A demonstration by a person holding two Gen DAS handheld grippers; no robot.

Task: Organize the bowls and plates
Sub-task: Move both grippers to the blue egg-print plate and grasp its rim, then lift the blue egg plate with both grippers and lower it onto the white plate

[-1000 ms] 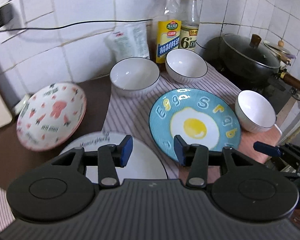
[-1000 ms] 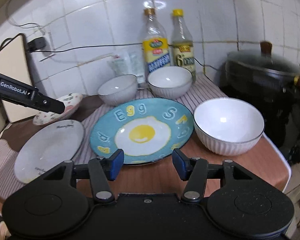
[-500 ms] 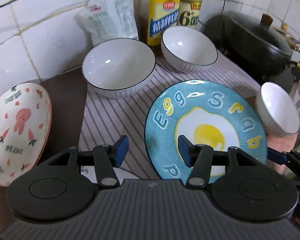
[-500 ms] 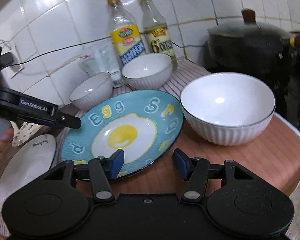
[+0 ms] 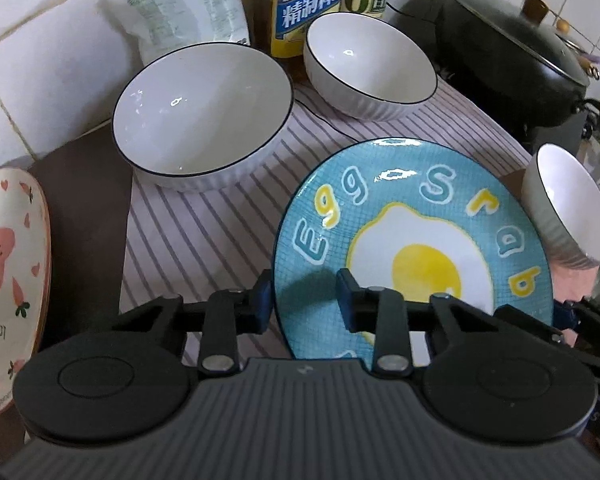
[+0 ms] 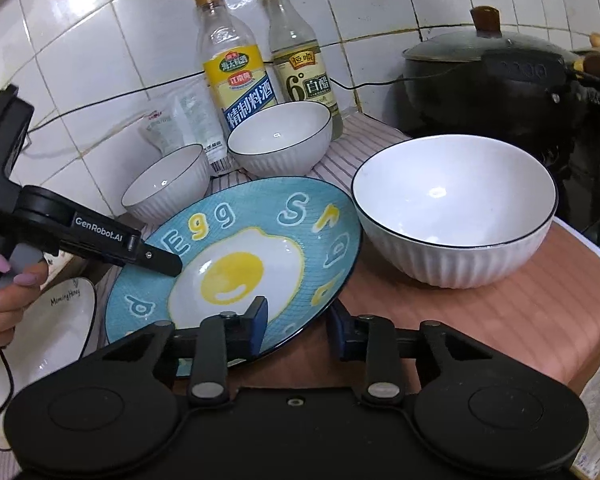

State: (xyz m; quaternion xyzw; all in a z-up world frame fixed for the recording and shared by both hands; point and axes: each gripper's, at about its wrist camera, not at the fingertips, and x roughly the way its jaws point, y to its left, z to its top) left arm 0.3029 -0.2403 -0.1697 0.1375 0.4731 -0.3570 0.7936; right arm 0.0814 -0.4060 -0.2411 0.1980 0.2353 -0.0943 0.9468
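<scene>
A blue plate (image 5: 412, 208) (image 6: 260, 232) with a fried-egg print lies on the striped cloth (image 5: 204, 236). My left gripper (image 5: 305, 302) straddles its left rim; the jaws are closing with the rim between them, and a gap still shows at the pads. My right gripper (image 6: 299, 326) straddles the near rim the same way, its jaws also closing. The left gripper's upper finger (image 6: 160, 260) hovers over the plate's face. Three white bowls stand around: a large one (image 5: 204, 116), one behind it (image 5: 370, 76), and one at the right (image 6: 456, 208).
A pink patterned plate (image 5: 8, 280) lies at the far left, and a white plate (image 6: 48, 340) beside the person's hand (image 6: 4, 300). Two bottles (image 6: 240, 68) and a packet (image 5: 180, 4) stand against the tiled wall. A lidded black wok (image 5: 512, 64) sits at the right.
My left gripper moved forward and down to the blue plate's left rim. My right gripper closed in on the near rim. Both pairs of jaws have narrowed.
</scene>
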